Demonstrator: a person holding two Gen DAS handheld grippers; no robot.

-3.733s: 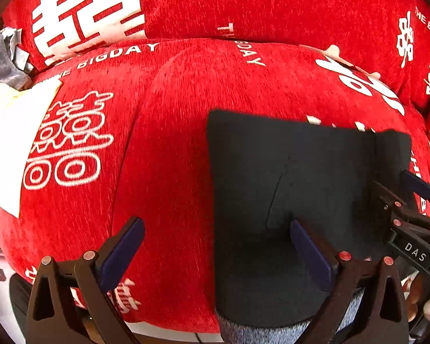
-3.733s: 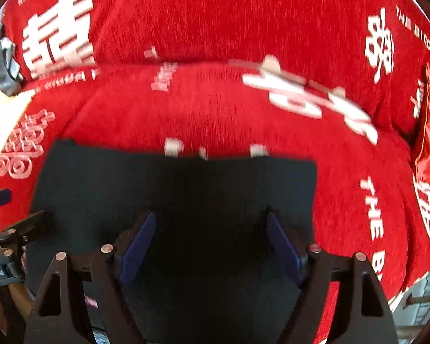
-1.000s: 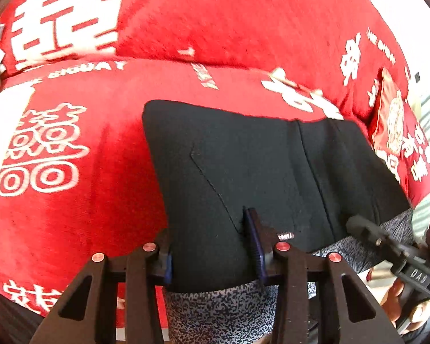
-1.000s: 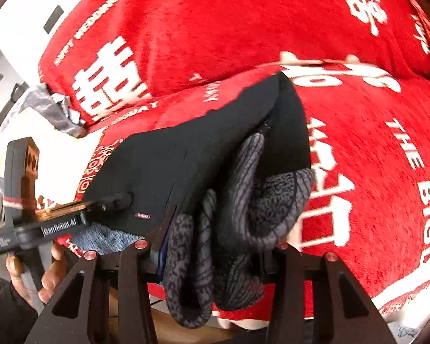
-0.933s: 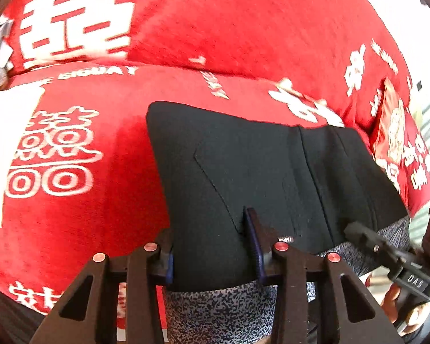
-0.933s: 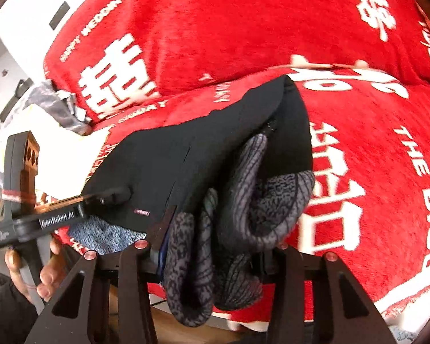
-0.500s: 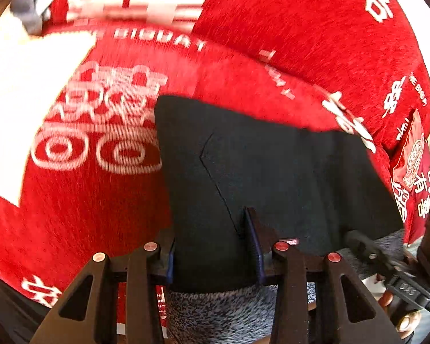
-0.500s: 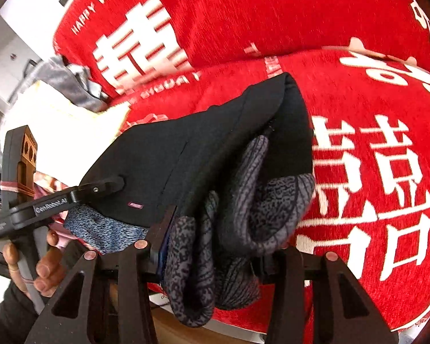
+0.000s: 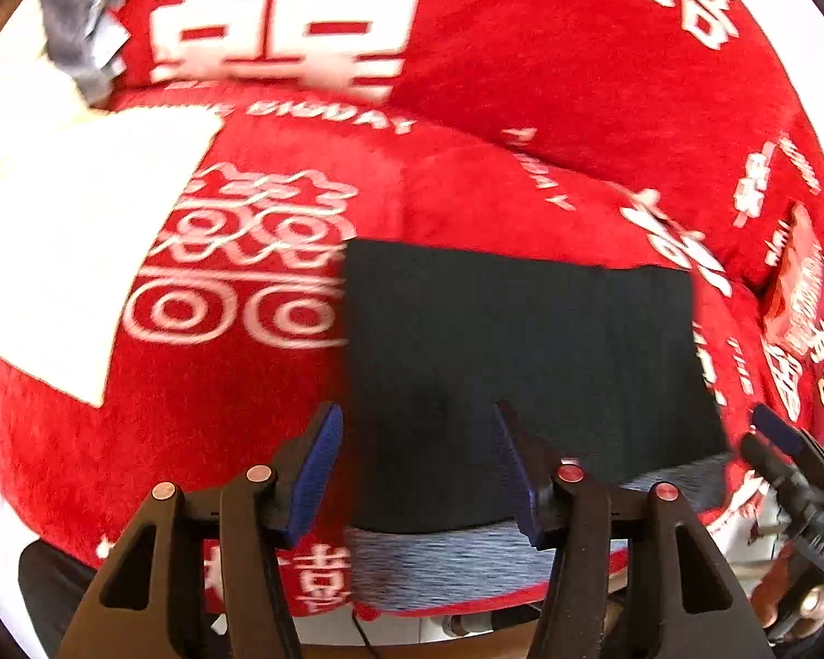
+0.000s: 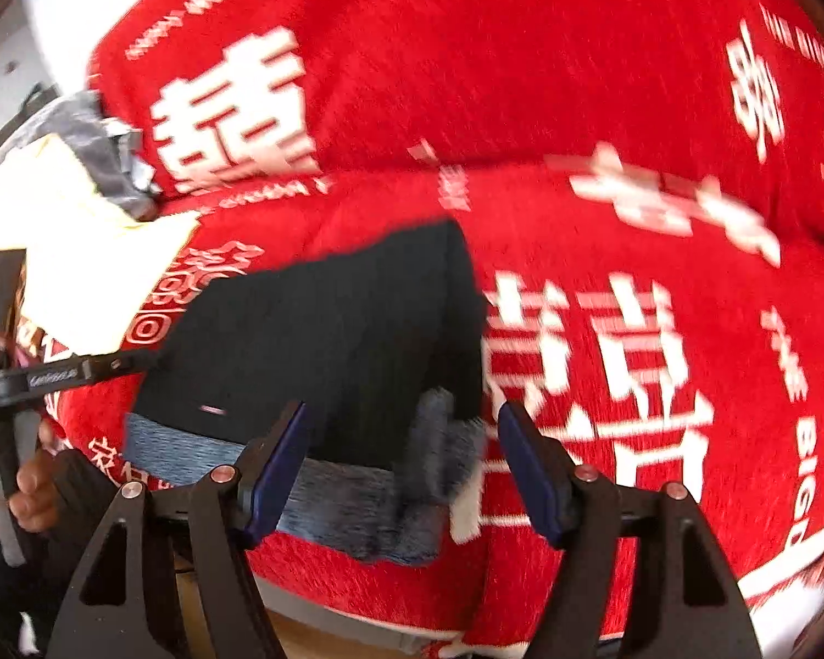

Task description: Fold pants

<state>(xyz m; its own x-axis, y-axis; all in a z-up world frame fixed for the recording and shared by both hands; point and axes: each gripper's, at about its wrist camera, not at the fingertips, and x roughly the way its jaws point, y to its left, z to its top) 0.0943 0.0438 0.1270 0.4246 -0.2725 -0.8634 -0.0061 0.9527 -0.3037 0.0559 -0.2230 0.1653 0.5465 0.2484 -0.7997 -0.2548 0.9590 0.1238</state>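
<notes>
Nearest the left wrist camera, the left gripper (image 9: 420, 469) hangs over the front edge of the seat with its blue-padded jaws parted; they have just been opening, and the near edge of the folded black pants (image 9: 522, 362) lies between them, no pad pressing on the cloth. On the right side, the right gripper (image 10: 401, 467) is likewise spread, its jaws having just been opening, with the pants' near right corner and the grey speckled lining (image 10: 351, 500) lying loose between the pads, touched by neither that I can make out. That grey lining peeks out from under the black layer along the front and droops a little over the seat's edge. The pants (image 10: 324, 340) lie flat as a dark rectangle on the red sofa cover (image 9: 247, 417), close to the front of the cushion, a small tag showing near their front left corner in the right wrist view. At the left edge of that same view a person's hand (image 10: 30, 494) grips the handle of the left tool. Just beyond the pants, to their left, a white cloth (image 9: 77, 252) rests on the seat, well apart from the black fabric. Farther back, a crumpled grey garment (image 10: 104, 159) sits where seat meets backrest, and the backrest rises behind with big white characters and blurred lettering.
</notes>
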